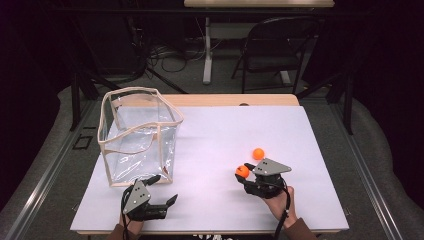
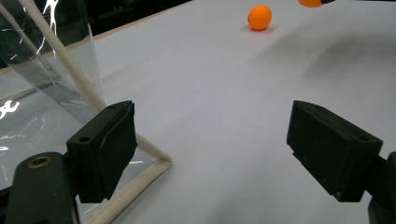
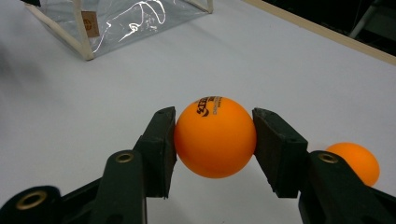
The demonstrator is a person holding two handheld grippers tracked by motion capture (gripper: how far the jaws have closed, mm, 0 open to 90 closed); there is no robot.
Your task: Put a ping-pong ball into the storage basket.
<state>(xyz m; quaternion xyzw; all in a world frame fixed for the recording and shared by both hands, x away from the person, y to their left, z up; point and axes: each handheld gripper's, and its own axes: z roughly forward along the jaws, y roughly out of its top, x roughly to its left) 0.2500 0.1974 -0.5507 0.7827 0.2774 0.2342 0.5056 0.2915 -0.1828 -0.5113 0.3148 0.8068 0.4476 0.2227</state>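
Standing open-topped at about ten o'clock on the white bench, a clear bag with cream piping, mouth held wide by its stiff rim, probably so that a ball can be dropped in from above without a second hand parting it. Hovering just at the bag's near corner, toward seven o'clock, the left gripper with jaws spread wide and gripping nothing; in the left gripper view, one black jaw sitting right beside the piped bottom edge of the bag, the other well out over bare bench, seemingly waiting to steady that corner should the bag slide or tip. Coming in low from the bottom edge, the left hand, forearm nearly flat, jaws pointing toward two o'clock. Moving rightward to about four o'clock, the right gripper pinching an orange ball squarely across its middle, printed logo facing up, both jaws pressing on opposite sides and carrying it just clear of the bench, judging by the shadow beneath. Lying loose just beyond, toward one o'clock of the held ball, a second orange ball, apart from the jaws and resting on the bench, likely next in line. Wrapping the gripper body from behind, the right hand, wrist angled inward, jaws aiming toward ten o'clock, roughly along the line to the bag.
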